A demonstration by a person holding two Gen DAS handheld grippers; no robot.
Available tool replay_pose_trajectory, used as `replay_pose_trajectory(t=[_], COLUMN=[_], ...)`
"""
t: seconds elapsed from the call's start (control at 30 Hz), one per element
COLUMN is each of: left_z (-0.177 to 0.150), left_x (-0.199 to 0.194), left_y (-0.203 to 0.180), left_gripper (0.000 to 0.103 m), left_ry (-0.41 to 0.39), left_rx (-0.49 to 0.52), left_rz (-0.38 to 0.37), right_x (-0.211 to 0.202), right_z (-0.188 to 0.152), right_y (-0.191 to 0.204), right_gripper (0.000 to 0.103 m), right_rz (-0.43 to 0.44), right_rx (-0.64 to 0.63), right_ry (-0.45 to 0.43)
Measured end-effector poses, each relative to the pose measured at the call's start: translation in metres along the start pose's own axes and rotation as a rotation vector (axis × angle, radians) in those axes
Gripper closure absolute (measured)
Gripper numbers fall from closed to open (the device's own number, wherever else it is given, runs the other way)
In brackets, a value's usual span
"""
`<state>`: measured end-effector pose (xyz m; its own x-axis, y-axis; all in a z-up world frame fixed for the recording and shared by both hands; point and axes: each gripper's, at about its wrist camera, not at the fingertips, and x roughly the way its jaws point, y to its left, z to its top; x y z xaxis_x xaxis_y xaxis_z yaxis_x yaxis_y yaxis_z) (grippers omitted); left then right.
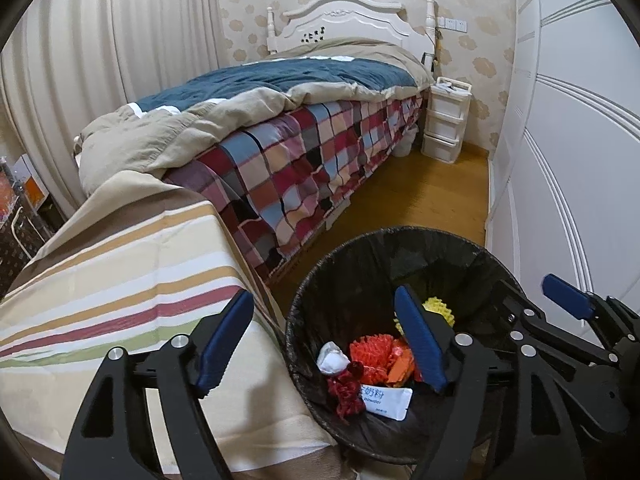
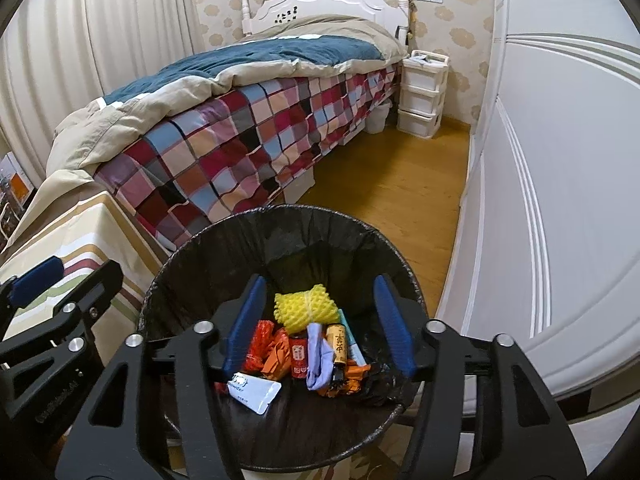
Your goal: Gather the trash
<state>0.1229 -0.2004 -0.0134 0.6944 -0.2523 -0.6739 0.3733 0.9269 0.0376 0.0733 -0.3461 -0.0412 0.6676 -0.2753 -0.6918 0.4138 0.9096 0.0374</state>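
One black-lined waste bin (image 2: pixel 280 236) is shown on the wooden floor (image 2: pixel 400 196), between a striped tablecloth (image 1: pixel 120 264) and a white wardrobe (image 2: pixel 560 200). Two grippers are held above it. The left gripper (image 1: pixel 324 340) is seen with jaws spread and nothing between them, one finger over the cloth, the other over the bin. The right gripper (image 2: pixel 318 326) is likewise spread and empty, both fingers over the bin's mouth. Within the bin the trash is collected: one yellow foam net (image 2: pixel 302 306), one white powder sachet (image 2: pixel 256 392), one crumpled white tissue (image 1: pixel 332 360), one lilac cloth scrap (image 2: pixel 318 364), one red can (image 2: pixel 298 356), and several orange and red wrappers (image 2: pixel 272 352) that cannot be counted exactly. Behind are one bed (image 2: pixel 240 120) with a checked cover and one three-drawer white cabinet (image 2: pixel 422 96).
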Motion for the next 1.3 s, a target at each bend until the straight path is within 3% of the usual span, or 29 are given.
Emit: replay_pose_trajectory(t=[0.33,0.47,0.7,1.3], left_z=[0.001,-0.002,-0.008,-0.026], left_x=[-0.009,-0.017,-0.031,-0.077], left_y=[0.015,0.022,0.037,0.062], left_gripper=[0.021,0.019,0.017,0.017], left_ry=[-0.010,-0.021,-0.037,-0.086], left_rx=[-0.037,-0.040,-0.069,-0.115], left_rz=[0.021,0.040,0.060,0.085], right_x=[-0.012,-0.021,-0.037,-0.066], right_z=[0.001,0.000,-0.003,-0.018], right_y=[-0.002,0.001,0.010,0.031], right_gripper=[0.026,0.012,0.009,0.009], right_rz=[-0.015,-0.047,-0.070,0.003], right_rx=[0.009,0.017,-0.004,-0.035], right_ry=[-0.012,-0.028,-0.075,-0.071])
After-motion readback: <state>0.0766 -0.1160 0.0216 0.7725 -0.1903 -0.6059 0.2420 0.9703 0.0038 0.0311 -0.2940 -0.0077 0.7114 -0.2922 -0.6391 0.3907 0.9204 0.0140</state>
